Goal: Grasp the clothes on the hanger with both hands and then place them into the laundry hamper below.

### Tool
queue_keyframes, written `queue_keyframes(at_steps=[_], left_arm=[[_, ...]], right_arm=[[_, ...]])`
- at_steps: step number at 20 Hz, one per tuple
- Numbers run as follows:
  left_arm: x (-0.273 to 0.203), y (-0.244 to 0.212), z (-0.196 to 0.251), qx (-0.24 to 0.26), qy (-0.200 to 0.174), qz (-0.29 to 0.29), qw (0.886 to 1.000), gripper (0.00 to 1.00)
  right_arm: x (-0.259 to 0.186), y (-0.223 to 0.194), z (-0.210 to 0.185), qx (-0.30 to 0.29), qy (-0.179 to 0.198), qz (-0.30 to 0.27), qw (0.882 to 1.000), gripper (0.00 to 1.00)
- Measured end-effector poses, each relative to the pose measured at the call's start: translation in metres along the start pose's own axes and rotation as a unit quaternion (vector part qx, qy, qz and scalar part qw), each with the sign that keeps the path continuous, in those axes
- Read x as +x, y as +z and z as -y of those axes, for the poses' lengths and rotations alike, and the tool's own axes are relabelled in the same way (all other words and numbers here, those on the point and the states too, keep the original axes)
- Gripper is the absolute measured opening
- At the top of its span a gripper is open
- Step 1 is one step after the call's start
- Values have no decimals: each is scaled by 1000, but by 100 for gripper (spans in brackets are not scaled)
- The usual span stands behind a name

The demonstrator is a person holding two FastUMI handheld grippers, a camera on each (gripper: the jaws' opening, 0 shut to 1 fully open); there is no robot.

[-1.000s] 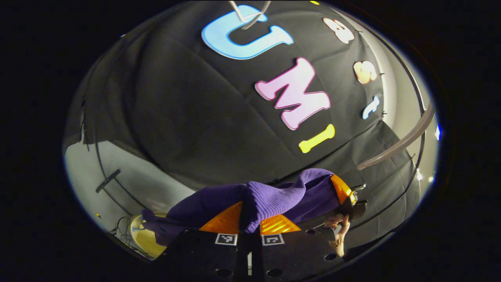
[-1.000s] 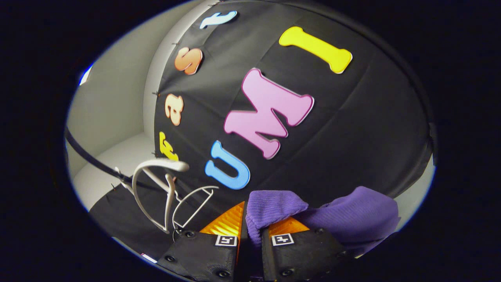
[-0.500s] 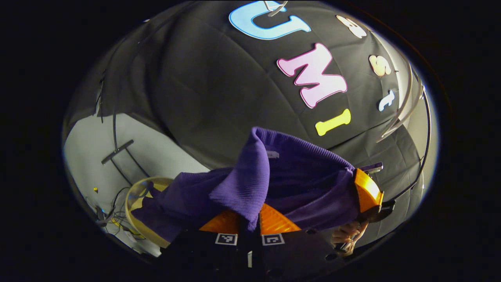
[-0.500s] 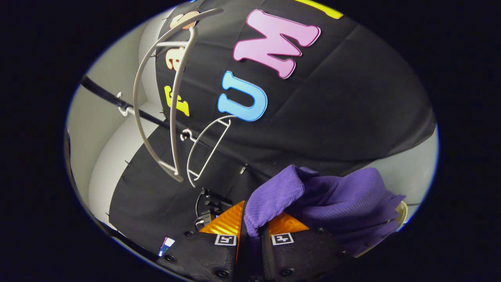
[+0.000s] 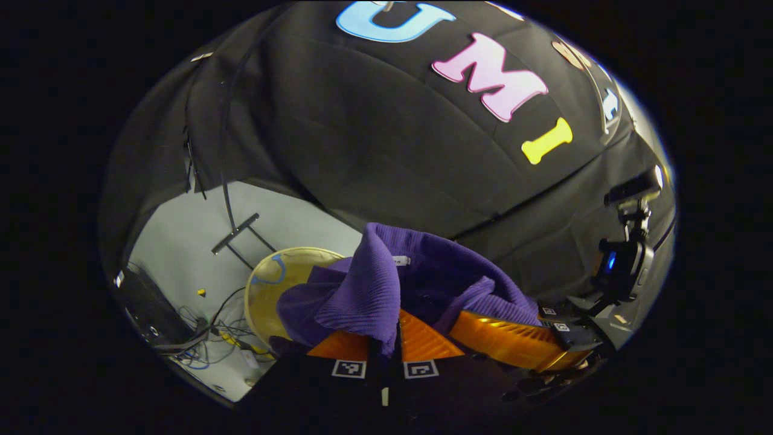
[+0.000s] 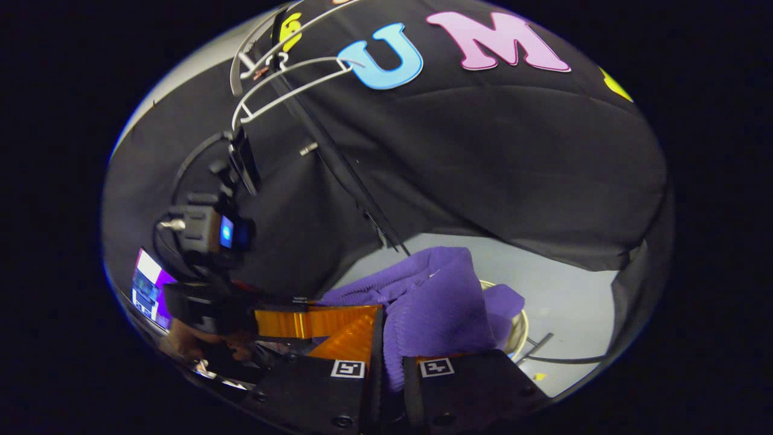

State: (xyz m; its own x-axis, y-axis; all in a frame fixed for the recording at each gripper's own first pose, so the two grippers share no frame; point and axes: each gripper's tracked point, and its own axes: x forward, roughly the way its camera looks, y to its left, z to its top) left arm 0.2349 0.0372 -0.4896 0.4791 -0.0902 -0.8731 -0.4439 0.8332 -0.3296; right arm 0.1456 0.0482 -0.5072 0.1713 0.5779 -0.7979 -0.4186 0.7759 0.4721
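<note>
In the left gripper view, the left gripper [image 5: 386, 338] is seen with both fingers pressed onto a fold of the purple garment [image 5: 368, 290], which is pinched between them and rises above the fingertips. The right gripper [image 5: 513, 344] is seen just beside it on the right, reaching in sideways with its finger against the same cloth. Beyond the garment, the pale yellow rim of the laundry hamper [image 5: 266, 287] is seen on the grey floor [image 5: 181, 254] — part of the cloth is draped over its opening. A tangle of cables [image 5: 199, 338] is seen on the floor near the hamper.

In the right gripper view, the right gripper [image 6: 389, 356] is closed on a thick fold of the garment [image 6: 435, 302], gripped between both fingers. The left gripper [image 6: 290, 323] is seen close by on the left, held by a hand [image 6: 193, 344]. The hamper rim [image 6: 519, 332] is partly covered by the hanging cloth. Two white hangers [image 6: 284, 78] are seen on the dark rail [image 6: 338, 163] well above — both bare.
</note>
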Motion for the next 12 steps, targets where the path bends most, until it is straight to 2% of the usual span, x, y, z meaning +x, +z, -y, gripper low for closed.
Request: queue_keyframes(at_steps=[2,4,5,7,10,11,12], left_arm=[[15,-7,-14,30,44,-21,998,8],[17,-13,-26,50,73,-39,995,8],[19,-14,-28,53,84,-43,994,8],[28,-16,-38,58,94,-52,993,12],[21,-19,-46,62,103,-57,991,63],[18,-20,-48,60,108,-59,991,76],[16,-21,-50,59,110,-59,990,89]], right_arm=[[6,-3,7,-38,-31,-21,999,19],[16,-23,8,-44,-45,-52,997,19],[19,-35,15,-48,-58,-70,995,14],[19,-45,31,-55,-83,-87,991,23],[15,-41,44,-45,-99,-85,990,67],[13,-42,48,-48,-108,-84,989,84],[11,-40,51,-48,-114,-81,989,85]])
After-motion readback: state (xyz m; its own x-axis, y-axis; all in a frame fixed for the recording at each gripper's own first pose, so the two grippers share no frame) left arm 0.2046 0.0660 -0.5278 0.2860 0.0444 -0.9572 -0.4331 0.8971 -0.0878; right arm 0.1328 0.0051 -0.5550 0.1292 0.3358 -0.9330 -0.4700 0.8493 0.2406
